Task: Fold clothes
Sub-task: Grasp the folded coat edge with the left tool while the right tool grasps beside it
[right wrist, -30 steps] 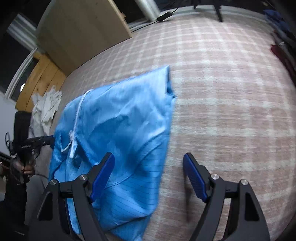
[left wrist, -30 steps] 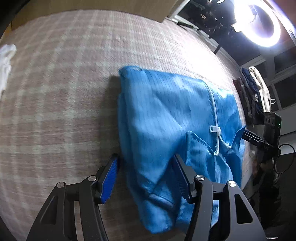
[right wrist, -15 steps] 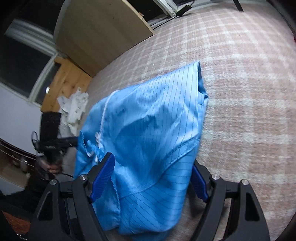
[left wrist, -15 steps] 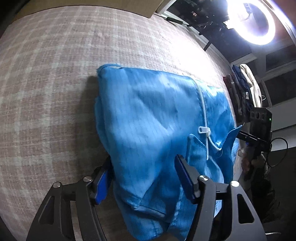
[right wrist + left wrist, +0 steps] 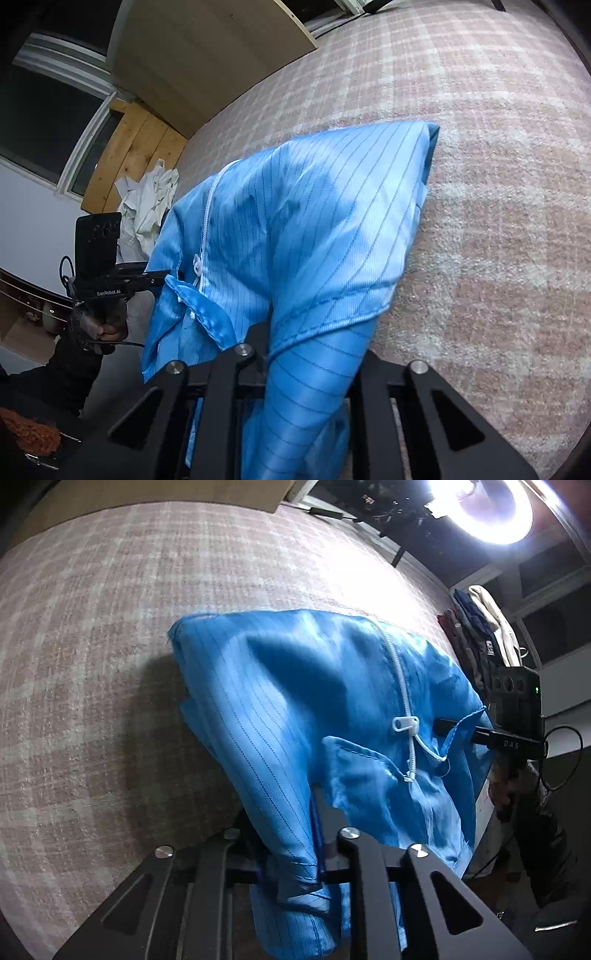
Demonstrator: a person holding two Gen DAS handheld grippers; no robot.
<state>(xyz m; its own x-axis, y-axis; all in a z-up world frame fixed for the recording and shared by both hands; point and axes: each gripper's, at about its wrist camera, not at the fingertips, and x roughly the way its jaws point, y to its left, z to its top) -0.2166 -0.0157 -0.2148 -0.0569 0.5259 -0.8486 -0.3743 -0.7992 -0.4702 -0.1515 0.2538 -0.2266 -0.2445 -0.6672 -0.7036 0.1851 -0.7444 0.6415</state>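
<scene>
A blue zip-front garment (image 5: 295, 701) lies partly folded on the plaid cover (image 5: 110, 627), its white zipper (image 5: 402, 701) running down the middle. My left gripper (image 5: 288, 830) grips its near edge, the jaws closing with fabric pinched between them. In the right wrist view the same garment (image 5: 314, 229) rises towards my right gripper (image 5: 310, 350), whose jaws are also closing on a fold of the near edge. Each view shows the other gripper at the far side of the cloth: the right one (image 5: 509, 738) and the left one (image 5: 110, 280), held by a gloved hand (image 5: 107, 325).
A bright ring light (image 5: 491, 513) stands beyond the cover's far corner. Folded dark and cream clothes (image 5: 480, 635) are stacked at the right edge. A crumpled white cloth (image 5: 147, 199) lies at the left edge, near a wooden board (image 5: 207, 55).
Both grippers went from wide open around the garment's near edge to pinched on it. The edge now bunches up between the jaws and the cloth lifts towards the cameras.
</scene>
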